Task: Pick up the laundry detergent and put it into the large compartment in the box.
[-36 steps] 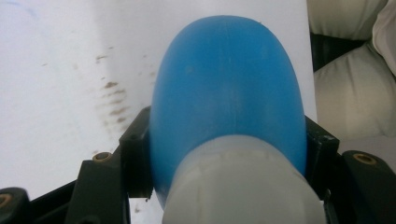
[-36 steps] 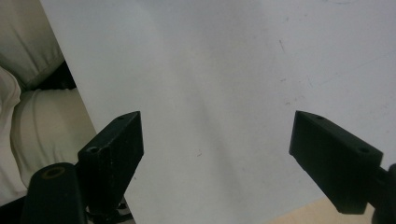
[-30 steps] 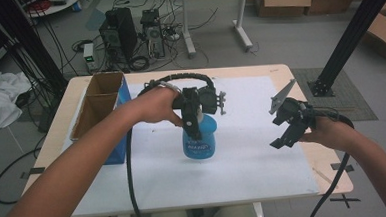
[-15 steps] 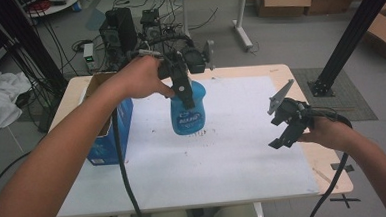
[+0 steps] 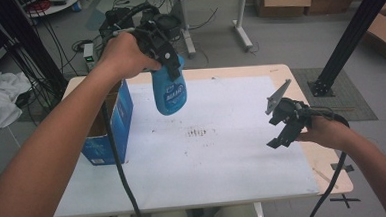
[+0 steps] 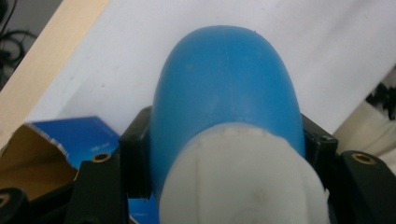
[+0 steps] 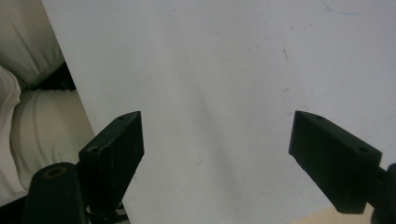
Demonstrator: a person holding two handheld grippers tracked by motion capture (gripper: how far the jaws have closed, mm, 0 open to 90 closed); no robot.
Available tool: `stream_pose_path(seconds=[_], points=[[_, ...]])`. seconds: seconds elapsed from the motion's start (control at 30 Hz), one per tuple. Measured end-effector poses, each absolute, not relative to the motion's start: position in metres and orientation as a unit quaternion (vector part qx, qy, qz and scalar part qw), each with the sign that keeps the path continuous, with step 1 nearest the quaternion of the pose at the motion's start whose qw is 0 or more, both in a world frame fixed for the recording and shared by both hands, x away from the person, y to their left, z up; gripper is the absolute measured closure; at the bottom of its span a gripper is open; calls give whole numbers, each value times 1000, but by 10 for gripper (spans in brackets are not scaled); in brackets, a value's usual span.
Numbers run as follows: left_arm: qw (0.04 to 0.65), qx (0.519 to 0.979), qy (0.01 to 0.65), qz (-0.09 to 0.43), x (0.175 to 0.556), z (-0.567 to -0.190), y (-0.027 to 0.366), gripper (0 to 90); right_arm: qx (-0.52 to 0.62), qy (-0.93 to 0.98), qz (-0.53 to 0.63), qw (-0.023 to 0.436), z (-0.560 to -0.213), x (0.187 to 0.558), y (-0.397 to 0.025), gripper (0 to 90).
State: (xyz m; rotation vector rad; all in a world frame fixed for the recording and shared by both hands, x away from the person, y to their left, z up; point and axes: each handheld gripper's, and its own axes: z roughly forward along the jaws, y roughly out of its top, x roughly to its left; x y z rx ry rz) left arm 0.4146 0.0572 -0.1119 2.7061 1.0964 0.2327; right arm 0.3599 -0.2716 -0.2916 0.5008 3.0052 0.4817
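At 4 o'clock of the table [image 5: 235,186], the right gripper [image 5: 280,125] hangs low over the white top, its 2 jaws wide apart with nothing between them. At 9 o'clock an open blue box [image 5: 105,138] stands at the table edge. Farther, at 11 o'clock, the left gripper [image 5: 163,46] is high in the air and clamps a blue bottle [image 5: 170,92] near its white cap [image 6: 243,186]. The bottle hangs base down, just beside the box and clear of the table.
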Motion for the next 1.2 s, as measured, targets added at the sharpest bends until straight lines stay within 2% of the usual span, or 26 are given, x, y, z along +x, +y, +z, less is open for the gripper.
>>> stream_pose_path(seconds=[0.47, 1.2], points=[[126, 836, 521, 115, 425, -79, 101, 380, 161, 974, 155, 27, -292, 364, -268, 181], [136, 740, 644, 143, 419, -55, 178, 380, 154, 975, 158, 33, -289, 366, -268, 183]])
